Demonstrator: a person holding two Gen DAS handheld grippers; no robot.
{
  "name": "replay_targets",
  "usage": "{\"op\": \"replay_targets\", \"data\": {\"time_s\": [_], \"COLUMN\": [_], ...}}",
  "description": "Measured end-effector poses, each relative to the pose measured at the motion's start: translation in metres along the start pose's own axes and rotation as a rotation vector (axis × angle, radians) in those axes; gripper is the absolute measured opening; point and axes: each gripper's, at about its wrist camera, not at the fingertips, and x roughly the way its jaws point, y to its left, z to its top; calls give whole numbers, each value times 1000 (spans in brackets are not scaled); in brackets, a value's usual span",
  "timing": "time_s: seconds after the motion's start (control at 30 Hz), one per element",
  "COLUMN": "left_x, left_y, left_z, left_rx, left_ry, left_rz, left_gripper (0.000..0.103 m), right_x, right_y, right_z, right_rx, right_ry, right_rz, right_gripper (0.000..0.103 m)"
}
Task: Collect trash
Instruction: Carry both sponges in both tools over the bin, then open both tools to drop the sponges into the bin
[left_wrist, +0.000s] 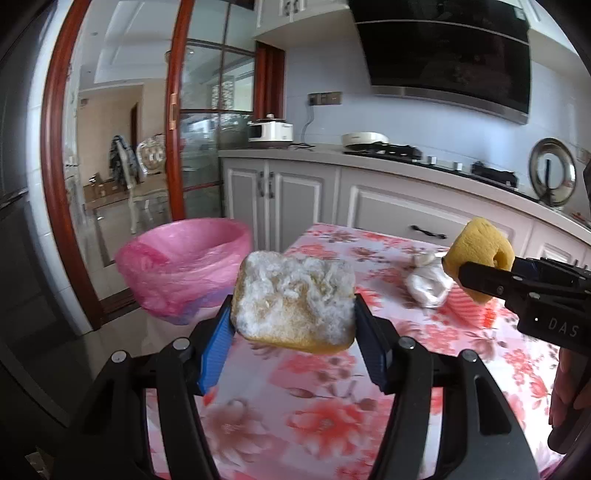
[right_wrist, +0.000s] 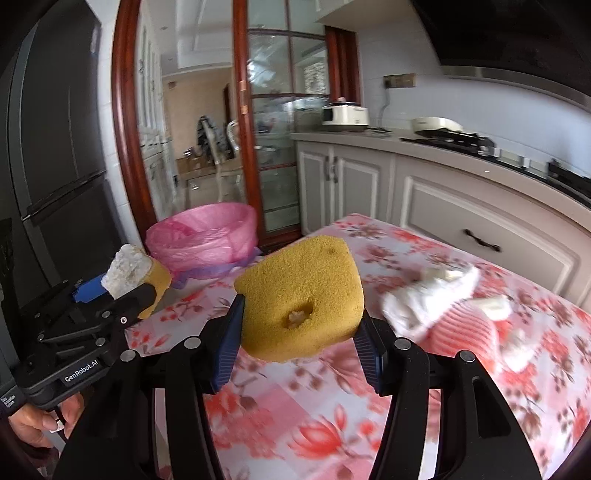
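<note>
Both tongs clamp sponges above the flowered table: left gripper holds a frosted sponge, right gripper a yellow sponge. The pink-lined bin stands ahead-left beyond the table edge, nearer the left hand.

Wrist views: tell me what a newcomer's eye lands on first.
Two yellow sponges held up over the floral tablecloth: a sponge with a frayed white face in the left gripper, and a sponge with a hole in the right gripper. Next, the bin with a pink bag beyond the table's far left edge, and white crumpled trash lying on the cloth.
</note>
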Motion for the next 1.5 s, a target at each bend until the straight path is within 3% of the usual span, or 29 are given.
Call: {"op": "replay_targets", "data": {"time_s": [0.37, 0.97, 1.3, 1.4, 1.47, 1.5], "left_x": [36, 143, 192, 204, 210, 213], "left_y": [66, 182, 204, 211, 215, 216], "left_z": [20, 75, 82, 77, 74, 73], "left_rx": [-53, -120, -128, -150, -151, -152], "left_ry": [14, 41, 56, 73, 81, 84], "left_rz": [148, 285, 317, 310, 317, 320], "left_gripper": [60, 61, 61, 62, 65, 69], "right_x": [83, 223, 281, 293, 300, 301], "right_y": [36, 82, 93, 91, 91, 91], "right_z": [46, 124, 127, 122, 120, 120], "right_rx": [-46, -49, -83, -84, -96, -99], "right_ry": [29, 59, 79, 96, 106, 109], "right_rz": [141, 300, 308, 325, 335, 333], "right_gripper": [54, 55, 57, 61, 69, 70]}}
